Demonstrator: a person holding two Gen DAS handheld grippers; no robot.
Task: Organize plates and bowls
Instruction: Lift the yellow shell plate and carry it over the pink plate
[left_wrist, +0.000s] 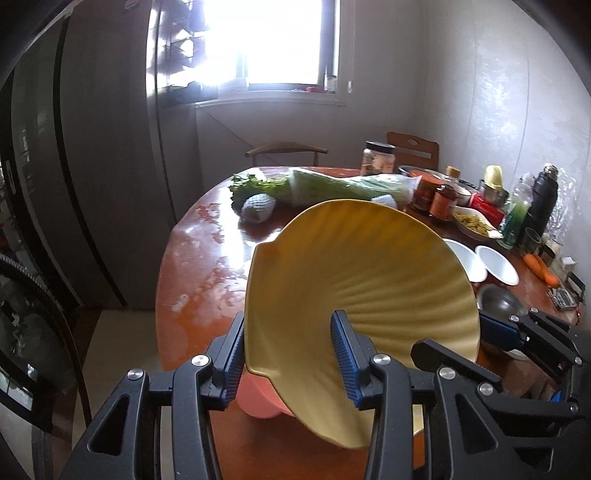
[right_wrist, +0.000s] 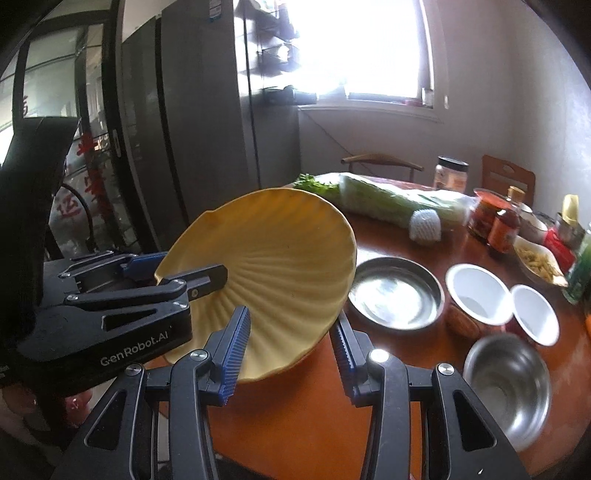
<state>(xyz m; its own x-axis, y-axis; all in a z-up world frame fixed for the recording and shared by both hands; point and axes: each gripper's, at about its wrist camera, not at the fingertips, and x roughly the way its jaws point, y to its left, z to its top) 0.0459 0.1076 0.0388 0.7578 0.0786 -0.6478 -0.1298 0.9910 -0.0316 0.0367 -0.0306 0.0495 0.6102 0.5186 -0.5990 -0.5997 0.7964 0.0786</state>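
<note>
A yellow shell-shaped plate (left_wrist: 354, 273) is held tilted above the round wooden table (left_wrist: 199, 258). My left gripper (left_wrist: 288, 354) has its fingers either side of the plate's near rim and grips it; it also shows in the right wrist view (right_wrist: 184, 273) clamped on the plate (right_wrist: 266, 266). My right gripper (right_wrist: 291, 354) straddles the plate's lower right edge with its fingers apart; it shows at the right of the left wrist view (left_wrist: 491, 332). A pink bowl (left_wrist: 258, 398) sits under the plate. Two white bowls (right_wrist: 476, 291) (right_wrist: 532, 314), a steel dish (right_wrist: 395, 295) and a steel bowl (right_wrist: 509, 387) stand on the table.
A bagged cabbage (right_wrist: 395, 199), greens (left_wrist: 255, 184), foam-netted fruit (right_wrist: 424, 225), jars and sauce bottles (right_wrist: 502, 225), a black thermos (left_wrist: 543, 206) and carrots (left_wrist: 543, 269) crowd the table's far and right side. Two chairs (left_wrist: 288, 151) stand behind. A tall grey fridge (right_wrist: 199, 122) is at the left.
</note>
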